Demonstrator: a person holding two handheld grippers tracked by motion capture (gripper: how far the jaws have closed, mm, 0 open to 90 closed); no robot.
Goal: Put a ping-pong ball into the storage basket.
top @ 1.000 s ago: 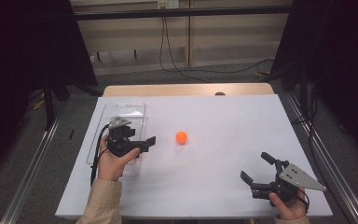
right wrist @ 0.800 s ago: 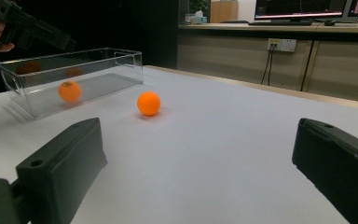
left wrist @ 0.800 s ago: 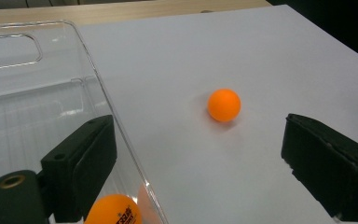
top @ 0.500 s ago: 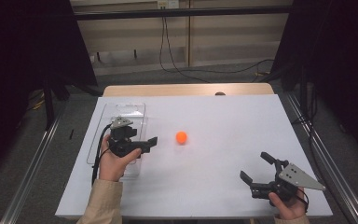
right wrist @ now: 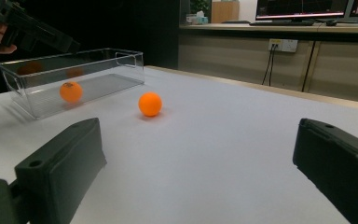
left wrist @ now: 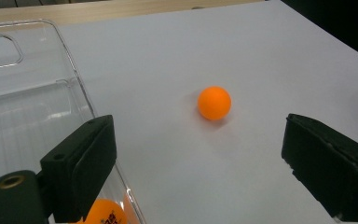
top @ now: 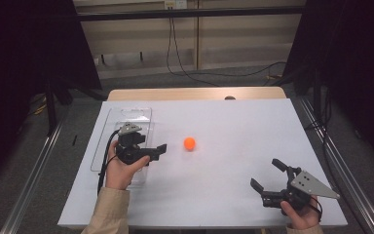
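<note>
An orange ball [top: 189,143] [left wrist: 214,103] [right wrist: 150,104] lies loose on the white table. My left gripper [top: 157,151] [left wrist: 196,147] hovers over the near end of a clear plastic tray [top: 126,117] [left wrist: 32,93] [right wrist: 98,60]. It points right toward the ball with open, empty jaws. A second orange ball [left wrist: 100,212] [right wrist: 71,92] rests inside the tray. My right gripper [top: 266,174] [right wrist: 198,140] sits low near the front right of the table. It is open, holds nothing and faces the loose ball from a distance.
The white table surface [top: 233,122] ends in a wooden strip [top: 195,93] at the far side. Metal rails [top: 336,170] run along both sides. Dark curtains and cables stand beyond. In the right gripper view the left hand's gripper [right wrist: 32,30] shows above the tray.
</note>
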